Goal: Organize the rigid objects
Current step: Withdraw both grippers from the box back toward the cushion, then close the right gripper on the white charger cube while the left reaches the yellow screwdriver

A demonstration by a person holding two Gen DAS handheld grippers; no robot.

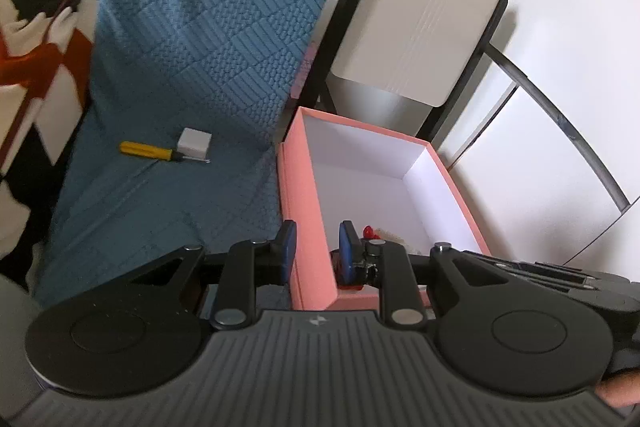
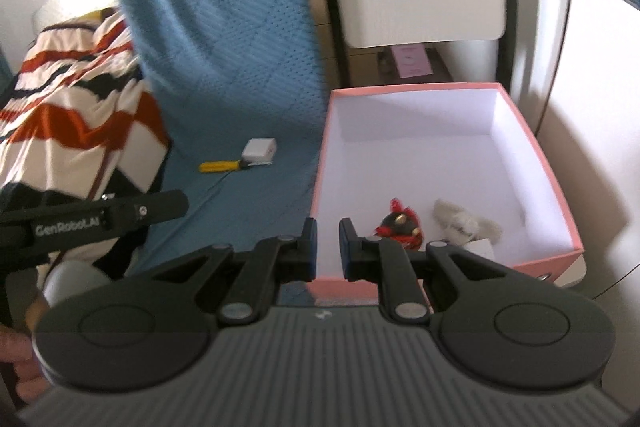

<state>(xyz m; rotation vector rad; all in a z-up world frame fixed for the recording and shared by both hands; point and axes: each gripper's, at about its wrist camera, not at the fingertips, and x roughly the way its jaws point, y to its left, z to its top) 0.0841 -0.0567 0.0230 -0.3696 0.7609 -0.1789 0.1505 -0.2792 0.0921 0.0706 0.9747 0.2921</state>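
A pink box [image 1: 304, 203] with a white inside sits on the blue sofa seat; it also shows in the right wrist view [image 2: 556, 187]. Inside it lie a red-and-black toy [image 2: 400, 223] and a pale fuzzy toy [image 2: 466, 221]. A yellow-handled screwdriver [image 1: 150, 151] and a small white cube [image 1: 195, 143] lie on the seat left of the box; both show in the right wrist view, the screwdriver [image 2: 220, 166] beside the cube [image 2: 260, 151]. My left gripper [image 1: 318, 247] is open, straddling the box's near-left wall. My right gripper [image 2: 328, 247] is open and empty at the box's near-left corner.
A striped red, white and black blanket [image 2: 76, 123] lies at the left. The blue quilted sofa back [image 1: 216, 7] rises behind the seat. A grey folding chair [image 1: 416, 23] with a black frame stands behind the box. The left gripper's body [image 2: 100, 217] crosses the right view's left side.
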